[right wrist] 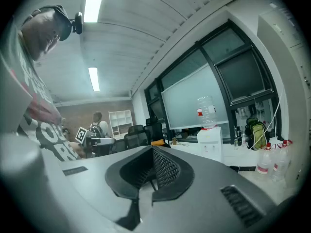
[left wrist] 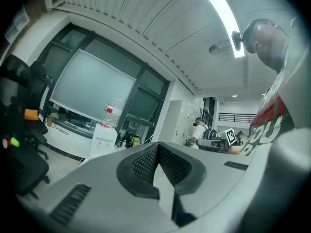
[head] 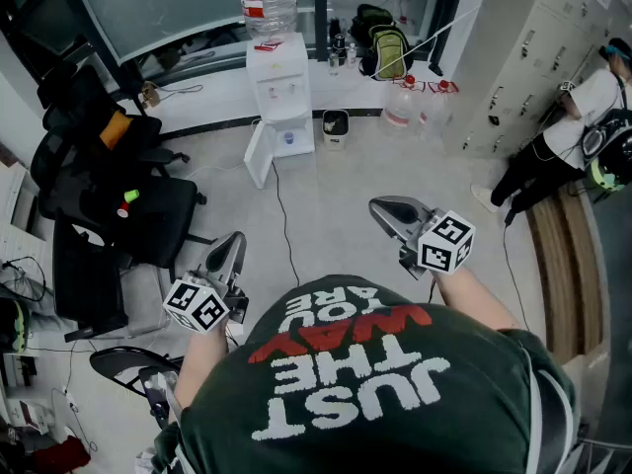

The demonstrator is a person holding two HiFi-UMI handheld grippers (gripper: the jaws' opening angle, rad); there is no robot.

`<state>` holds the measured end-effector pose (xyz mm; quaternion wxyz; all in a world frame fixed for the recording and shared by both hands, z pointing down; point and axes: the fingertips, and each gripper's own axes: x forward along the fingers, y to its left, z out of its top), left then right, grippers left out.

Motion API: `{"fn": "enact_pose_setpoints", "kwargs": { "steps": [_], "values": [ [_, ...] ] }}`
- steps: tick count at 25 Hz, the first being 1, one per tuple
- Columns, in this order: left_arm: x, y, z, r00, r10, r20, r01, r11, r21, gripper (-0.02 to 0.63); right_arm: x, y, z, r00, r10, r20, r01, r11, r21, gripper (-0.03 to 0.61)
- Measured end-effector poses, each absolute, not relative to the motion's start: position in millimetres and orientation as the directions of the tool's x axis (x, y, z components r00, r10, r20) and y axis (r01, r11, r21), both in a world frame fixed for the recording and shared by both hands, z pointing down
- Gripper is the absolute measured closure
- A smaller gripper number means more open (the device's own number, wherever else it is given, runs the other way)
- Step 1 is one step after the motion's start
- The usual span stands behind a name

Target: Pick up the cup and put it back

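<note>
Head view: the person in a dark green printed T-shirt [head: 375, 393] stands on a grey floor [head: 336, 181] and holds both tools out in front, roughly level and well apart. The left gripper [head: 235, 238] carries its marker cube [head: 196, 305] at the rear; the right gripper [head: 381, 206] likewise carries a marker cube [head: 446, 242]. Left gripper view: the jaws are pressed together at the tips, with nothing between the black ribbed pads [left wrist: 143, 163]. Right gripper view: the jaws are likewise pressed together and empty, their ribbed pads [right wrist: 165, 169] meeting at the front. Ahead of the person, a white water dispenser [head: 279, 92] stands against the window wall with a clear water bottle [head: 268, 0] upright on top; its lower door [head: 259, 154] hangs open. A small bin [head: 336, 123] sits on the floor just beside the dispenser, and water jugs [head: 403, 102] with red caps stand further right. A green backpack [head: 388, 49] rests on the window ledge. Black office chairs [head: 118, 196] are grouped at the left. Grey lockers [head: 553, 38] line the right side, with a second person [head: 578, 136] near them. The cup cannot be located in any view.
</note>
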<state>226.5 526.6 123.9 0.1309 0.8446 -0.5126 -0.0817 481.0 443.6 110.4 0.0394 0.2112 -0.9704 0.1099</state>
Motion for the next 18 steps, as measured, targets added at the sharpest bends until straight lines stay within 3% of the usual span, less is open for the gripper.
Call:
{"fn": "enact_pose_setpoints", "kwargs": {
  "steps": [18],
  "values": [
    [332.5, 506.7, 117.0, 0.435, -0.9, 0.03, -0.86, -0.405, 0.31, 0.604, 565.0, 416.9, 101.2, -0.935, -0.348, 0.067, -0.355, 0.911, -0.212, 0.546]
  ]
}}
